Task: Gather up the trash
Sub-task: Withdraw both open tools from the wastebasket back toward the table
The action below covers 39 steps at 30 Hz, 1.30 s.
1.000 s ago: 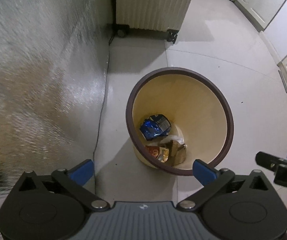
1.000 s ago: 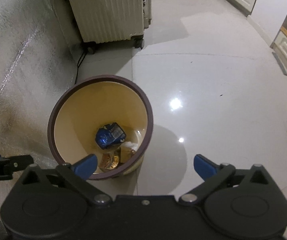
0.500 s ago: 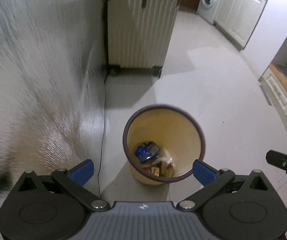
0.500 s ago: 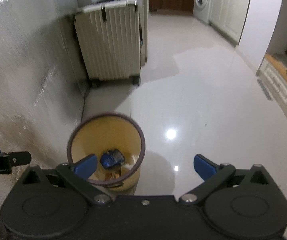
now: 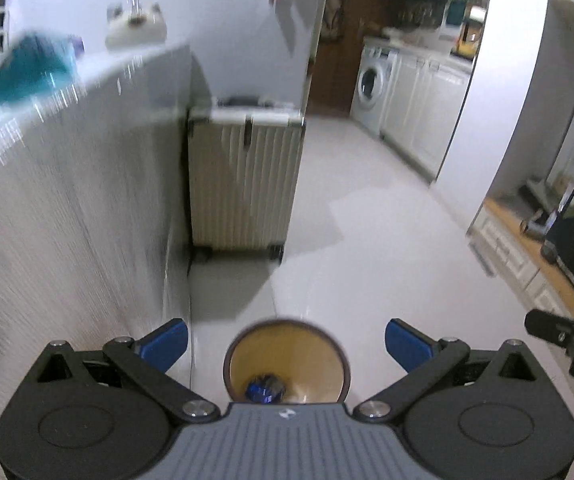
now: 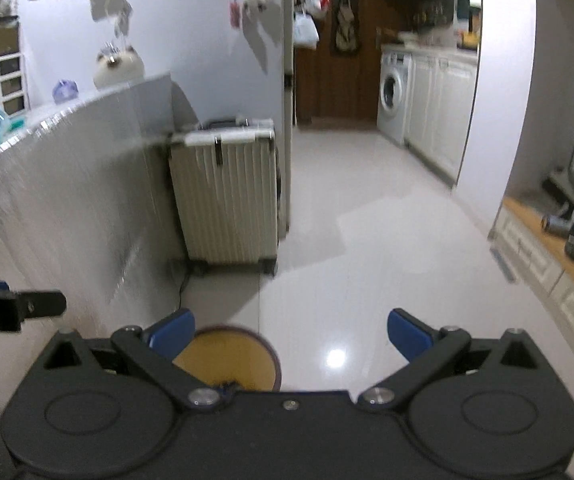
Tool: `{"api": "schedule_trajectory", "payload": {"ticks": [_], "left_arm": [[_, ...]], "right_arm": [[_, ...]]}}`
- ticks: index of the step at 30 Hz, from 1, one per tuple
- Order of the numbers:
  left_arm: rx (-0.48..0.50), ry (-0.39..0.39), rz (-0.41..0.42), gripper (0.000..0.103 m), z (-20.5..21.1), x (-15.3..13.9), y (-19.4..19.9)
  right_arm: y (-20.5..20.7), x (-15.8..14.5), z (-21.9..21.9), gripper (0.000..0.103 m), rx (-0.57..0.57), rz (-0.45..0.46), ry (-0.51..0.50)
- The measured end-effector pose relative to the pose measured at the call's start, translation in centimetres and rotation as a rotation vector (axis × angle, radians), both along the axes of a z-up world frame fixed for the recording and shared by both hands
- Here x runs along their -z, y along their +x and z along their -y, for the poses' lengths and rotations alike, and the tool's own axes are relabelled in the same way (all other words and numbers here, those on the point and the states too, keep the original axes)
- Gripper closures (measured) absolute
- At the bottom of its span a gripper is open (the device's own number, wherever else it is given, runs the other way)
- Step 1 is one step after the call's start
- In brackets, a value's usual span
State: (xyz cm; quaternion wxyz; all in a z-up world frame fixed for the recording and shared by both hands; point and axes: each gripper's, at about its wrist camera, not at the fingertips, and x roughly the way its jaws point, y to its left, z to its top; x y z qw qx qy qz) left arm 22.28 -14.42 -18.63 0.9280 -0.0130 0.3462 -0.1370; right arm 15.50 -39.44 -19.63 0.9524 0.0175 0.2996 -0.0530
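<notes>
- Left gripper (image 5: pixel 285 339) released, empty, above the round tan brown-rimmed plastic bin (image 5: pixel 287 356).
- Right gripper (image 6: pixel 290 331) released, empty, right of that bin.
- Crumpled blue wrapper (image 5: pixel 265 388) inside bin.

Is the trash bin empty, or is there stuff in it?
Not empty. In the left wrist view the trash bin stands upright on the floor, and a crumpled blue wrapper lies at its bottom. How much more is inside is hidden.

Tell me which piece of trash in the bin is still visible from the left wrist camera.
The blue crumpled wrapper at the bottom of the yellow bin. It alone shows by its blue colour; anything else in the bin is hidden behind the gripper body.
</notes>
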Motion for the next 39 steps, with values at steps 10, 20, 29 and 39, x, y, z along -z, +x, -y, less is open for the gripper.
{"api": "schedule_trajectory", "payload": {"ticks": [10, 20, 29, 39], "left_arm": [[-0.016, -0.045, 0.192, 0.000, -2.6, -9.6, -5.8], [-0.087, -0.022, 0.325, 0.000, -7.8, -15.8, -10.1], [-0.189, 0.029, 0.379, 0.000, -16.2, -17.7, -11.4], [-0.301, 0.034, 0.384, 0.000, -28.0, -18.9, -9.9]], "right_arm": [[-3.2, -7.5, -2.1, 0.000, -0.040, 0.154, -0.021], [-4.6, -12.8, -6.6, 0.000, -0.130, 0.276, -0.027], [-2.4, -15.0, -11.8, 0.000, -0.212, 0.304, 0.000], [0.6, -16.2, -19.4, 0.000, -0.304, 0.330, 0.016]]}}
